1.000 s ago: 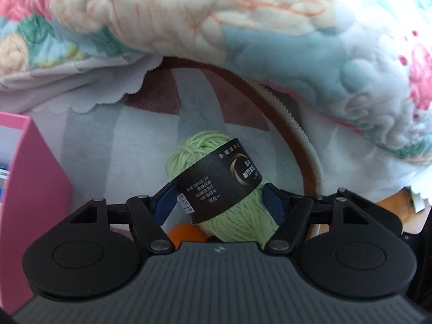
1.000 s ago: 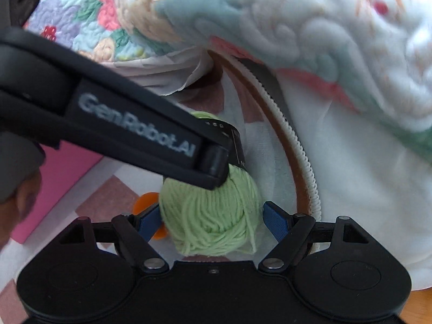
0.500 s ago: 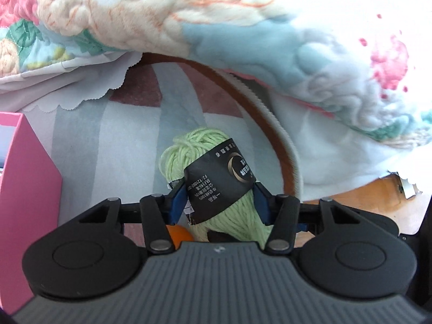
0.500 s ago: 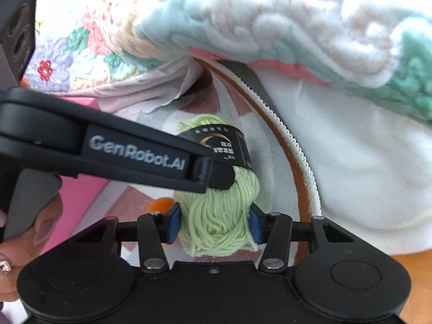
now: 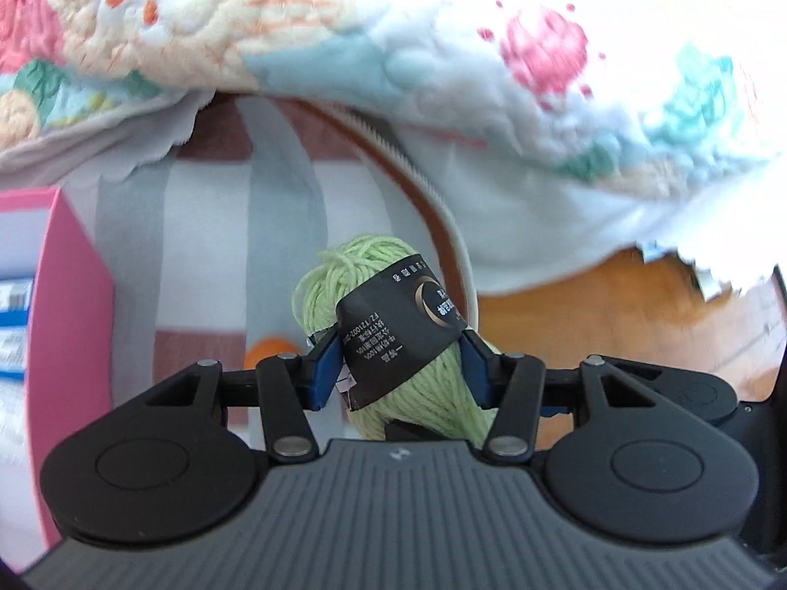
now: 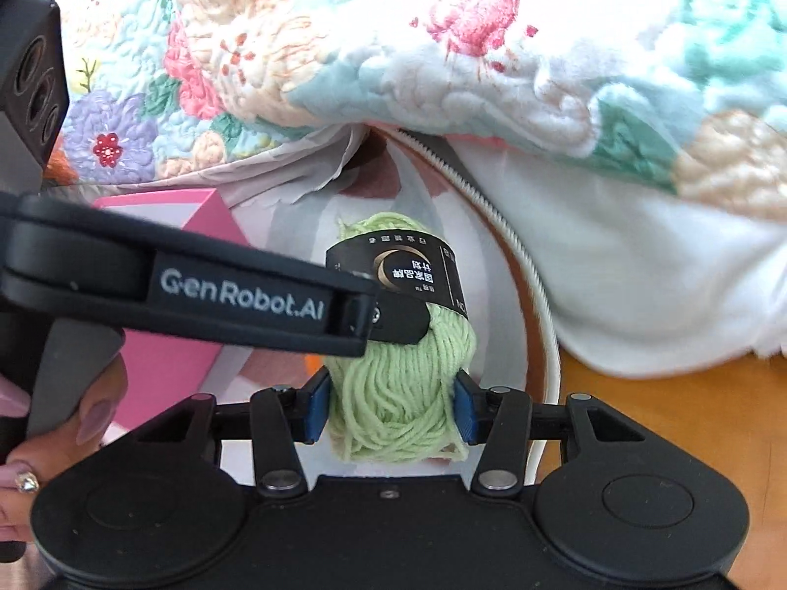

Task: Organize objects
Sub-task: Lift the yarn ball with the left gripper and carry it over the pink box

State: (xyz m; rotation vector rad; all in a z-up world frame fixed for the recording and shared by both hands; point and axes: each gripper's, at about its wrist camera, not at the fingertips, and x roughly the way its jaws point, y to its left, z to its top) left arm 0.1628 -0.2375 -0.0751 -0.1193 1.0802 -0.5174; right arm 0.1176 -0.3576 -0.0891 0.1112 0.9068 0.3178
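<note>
A light green yarn skein (image 5: 364, 270) with a black paper label (image 5: 403, 324) is held by both grippers above a striped cloth. My left gripper (image 5: 401, 368) is shut on the skein at the label. My right gripper (image 6: 388, 405) is shut on the skein's near end (image 6: 398, 393). In the right wrist view the left gripper's black arm (image 6: 206, 295) crosses from the left and meets the label (image 6: 393, 270). The skein hangs lifted, tilted slightly.
A pink box (image 5: 64, 305) stands at the left, also in the right wrist view (image 6: 167, 354). A floral quilt (image 5: 344, 39) drapes behind and to the right. A brown-rimmed round edge (image 5: 442, 226) curves beside the skein. An orange object (image 5: 268, 349) lies below. Wooden floor (image 5: 615, 314) shows right.
Both grippers closed on the skein from wide open. The skein has since risen off the cloth and shifted toward the right.
</note>
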